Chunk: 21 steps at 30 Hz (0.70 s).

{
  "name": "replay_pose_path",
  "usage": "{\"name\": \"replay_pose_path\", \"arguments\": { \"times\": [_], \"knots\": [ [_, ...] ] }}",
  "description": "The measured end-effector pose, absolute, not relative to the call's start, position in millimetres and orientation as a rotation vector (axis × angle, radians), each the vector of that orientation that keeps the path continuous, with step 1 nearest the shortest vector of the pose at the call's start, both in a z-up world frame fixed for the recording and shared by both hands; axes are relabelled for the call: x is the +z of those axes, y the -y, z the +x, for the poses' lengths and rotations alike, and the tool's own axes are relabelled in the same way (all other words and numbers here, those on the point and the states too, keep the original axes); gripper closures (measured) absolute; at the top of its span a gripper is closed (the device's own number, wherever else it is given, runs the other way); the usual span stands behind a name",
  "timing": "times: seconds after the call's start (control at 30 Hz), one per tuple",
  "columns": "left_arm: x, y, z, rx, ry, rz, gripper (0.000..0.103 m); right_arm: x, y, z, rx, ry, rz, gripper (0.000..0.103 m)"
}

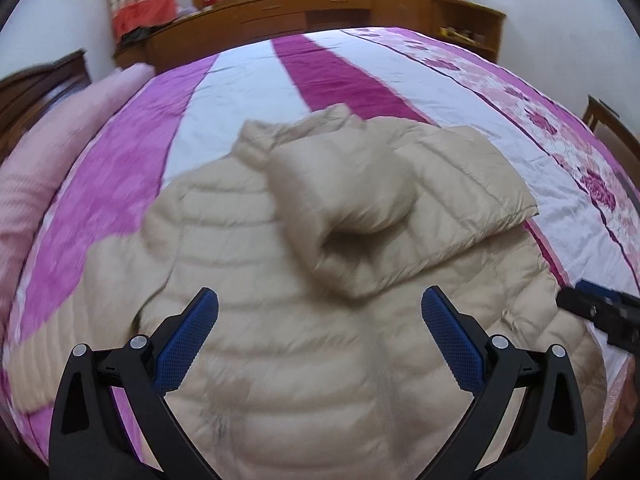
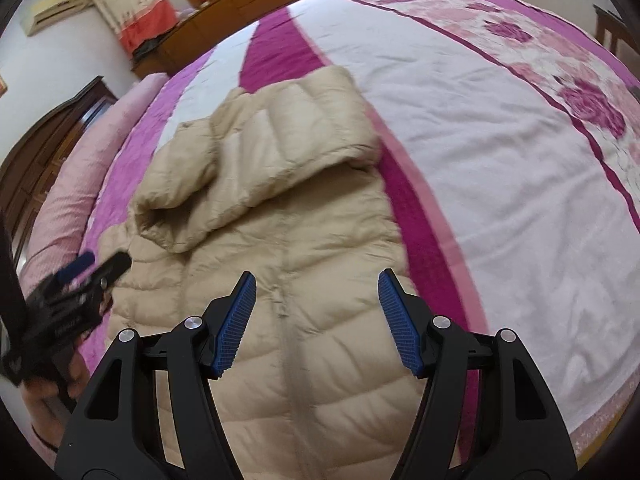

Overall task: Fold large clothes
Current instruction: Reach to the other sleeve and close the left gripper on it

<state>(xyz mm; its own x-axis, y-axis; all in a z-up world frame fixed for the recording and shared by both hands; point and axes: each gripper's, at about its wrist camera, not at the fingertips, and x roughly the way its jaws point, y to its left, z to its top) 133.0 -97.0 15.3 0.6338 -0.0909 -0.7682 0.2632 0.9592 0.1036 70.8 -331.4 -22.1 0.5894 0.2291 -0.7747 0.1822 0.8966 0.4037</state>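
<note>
Beige quilted down jacket [image 1: 320,360] is laid flat on the bedspread [image 1: 240,80], hem toward the cameras, collar [image 1: 280,128] at the far end. Both sleeves are seen folded in over the chest: one cuff opening [image 1: 352,236] faces the left wrist cam, the other sleeve [image 1: 472,176] lies angled under/behind it. Centre zip line [image 2: 288,320] is seen running down the body in the right wrist view.

Handling, judged: light, puffy, soft, no stiffness; the shell looks smooth, so prob. slippery, and the folded sleeves are likely to slide off if the body is lifted fast. Fill is compressible, so a shallow pinch may only catch the outer layer. Best hold judged to be the two hem corners or side seams near the hem, deep bite w/ full thickness between the pads, then folded up toward the collar.

Left gripper [image 1: 320,320] is held above the lower body of the jacket, jaws spread wide, nothing between the pads, no contact seen. Right gripper [image 2: 316,308] is held over the zip line w/ jaws apart, also empty, fabric not touched as far as can be told. Each gripper is glimpsed at the edge of the other's view, near the jacket's sides. Frames are motion-blurred.

Surround: pink pillow [image 1: 48,168] at the bed's left edge, wooden cabinet [image 1: 320,8] along the far wall.
</note>
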Motion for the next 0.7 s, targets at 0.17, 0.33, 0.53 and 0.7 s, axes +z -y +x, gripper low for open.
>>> {"name": "replay_pose_path", "arguments": {
  "times": [0.17,0.33,0.53,0.7],
  "knots": [
    [17.8,126.5,157.6,-0.240,-0.846,0.224,0.005,-31.8,343.2,65.8,-0.003,-0.956,0.507,0.039],
    [9.7,149.3,176.7,-0.252,-0.842,0.257,0.005,-39.9,345.4,62.4,-0.009,-0.965,0.510,0.039],
    [-7.0,168.6,198.7,-0.223,-0.818,0.359,0.005,-50.5,346.8,57.0,-0.014,-0.979,0.534,0.039],
    [-24.8,168.2,210.0,-0.191,-0.856,0.383,0.016,-52.1,347.2,56.9,-0.015,-0.985,0.532,0.039]
  ]
}}
